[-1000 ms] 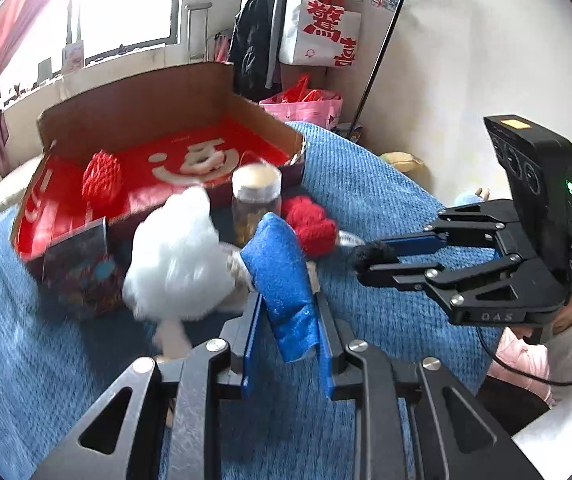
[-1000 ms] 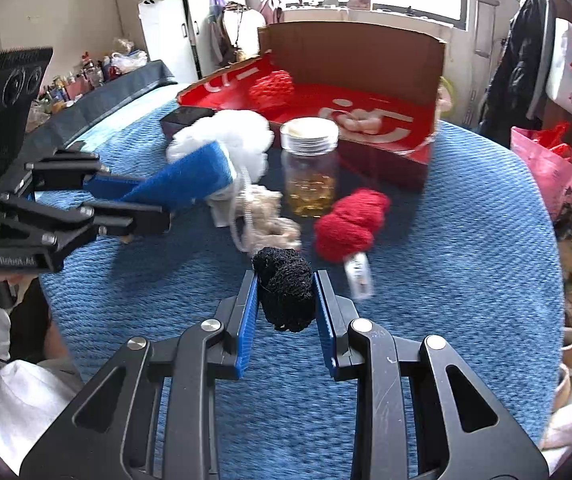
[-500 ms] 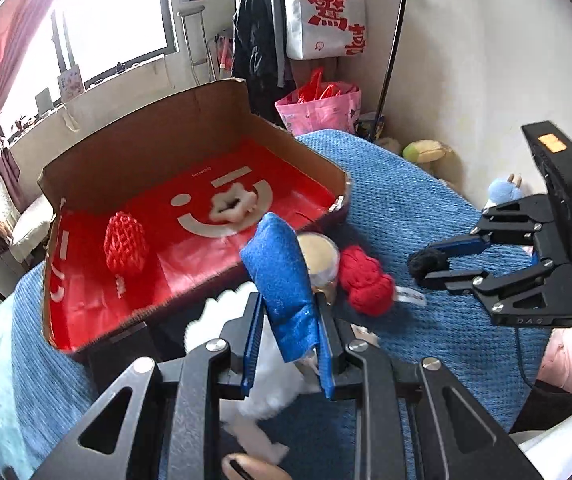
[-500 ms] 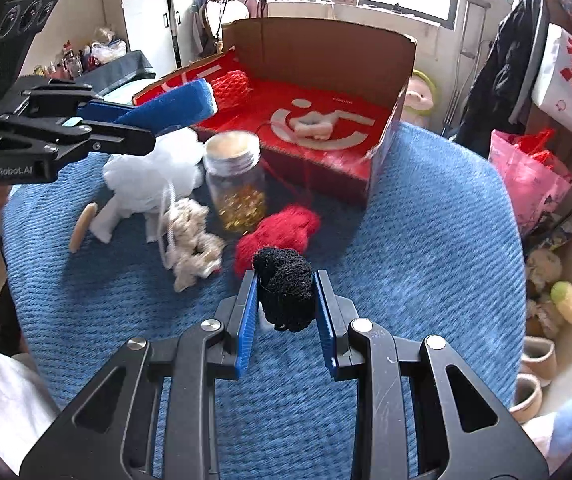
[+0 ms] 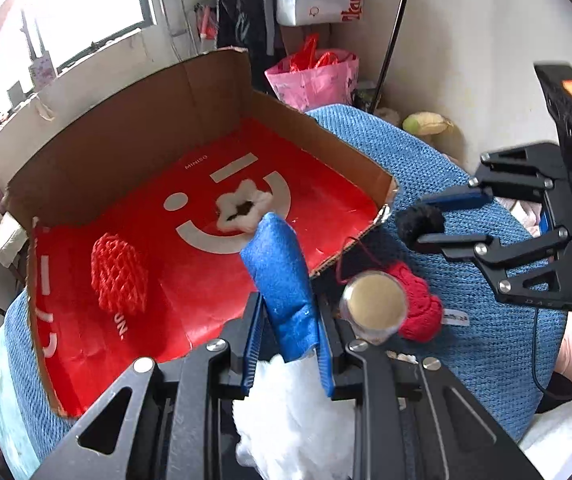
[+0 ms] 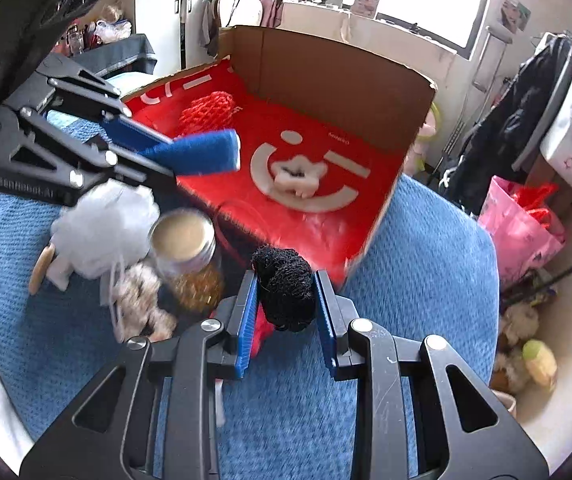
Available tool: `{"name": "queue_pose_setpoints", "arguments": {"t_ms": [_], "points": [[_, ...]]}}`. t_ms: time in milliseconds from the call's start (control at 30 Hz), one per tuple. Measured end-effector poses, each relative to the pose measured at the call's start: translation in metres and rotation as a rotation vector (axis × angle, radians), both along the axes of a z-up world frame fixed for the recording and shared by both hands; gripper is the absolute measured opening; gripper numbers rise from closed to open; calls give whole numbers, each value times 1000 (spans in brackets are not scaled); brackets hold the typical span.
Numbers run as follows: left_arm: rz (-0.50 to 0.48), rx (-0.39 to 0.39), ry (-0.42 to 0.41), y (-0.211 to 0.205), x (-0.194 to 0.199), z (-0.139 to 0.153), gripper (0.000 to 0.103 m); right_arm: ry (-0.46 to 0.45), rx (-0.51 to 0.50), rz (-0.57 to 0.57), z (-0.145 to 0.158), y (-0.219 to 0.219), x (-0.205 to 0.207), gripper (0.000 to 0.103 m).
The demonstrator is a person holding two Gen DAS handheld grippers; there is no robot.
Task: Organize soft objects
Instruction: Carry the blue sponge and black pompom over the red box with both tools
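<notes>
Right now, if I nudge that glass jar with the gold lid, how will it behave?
The glass jar stands upright on soft blue knit cloth, so it could tip. It looks rigid and breakable, and probably heavy for its size given its yellowish contents.

A lidded glass jar stands on the blue knitted cloth.

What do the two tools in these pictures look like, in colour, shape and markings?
Both the left tool and the right tool are black linkage frames with triangular cut-outs, silver bolt heads and ribbed blue pads. The right tool's black housing carries an orange label, and a thin black cable hangs below it. The left tool's frame bears pale lettering.
</notes>
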State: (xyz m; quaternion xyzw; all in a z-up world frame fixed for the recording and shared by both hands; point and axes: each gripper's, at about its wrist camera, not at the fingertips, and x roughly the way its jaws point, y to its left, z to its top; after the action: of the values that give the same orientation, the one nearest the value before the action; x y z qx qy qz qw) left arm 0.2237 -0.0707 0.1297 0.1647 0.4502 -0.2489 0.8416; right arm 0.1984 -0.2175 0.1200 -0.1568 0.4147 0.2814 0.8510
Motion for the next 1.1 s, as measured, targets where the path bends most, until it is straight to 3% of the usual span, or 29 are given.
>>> {"name": "queue_pose_setpoints", "arguments": {"t_ms": [267, 600, 767, 933, 1100], "points": [[-21, 51, 61, -2, 41, -13, 26, 48, -40, 49, -2, 28, 54, 26], [15, 137, 127, 4, 90, -44, 26, 173, -204, 100, -40, 66, 110, 26], [23, 135, 171, 6, 104, -54, 26, 204, -279, 105, -50, 73, 123, 26], [31, 127, 178, 8, 109, -56, 27, 237, -284, 129, -49, 75, 125, 26], [37, 123, 201, 10, 114, -62, 29, 224, -334, 173, -55, 82, 119, 26]]}}
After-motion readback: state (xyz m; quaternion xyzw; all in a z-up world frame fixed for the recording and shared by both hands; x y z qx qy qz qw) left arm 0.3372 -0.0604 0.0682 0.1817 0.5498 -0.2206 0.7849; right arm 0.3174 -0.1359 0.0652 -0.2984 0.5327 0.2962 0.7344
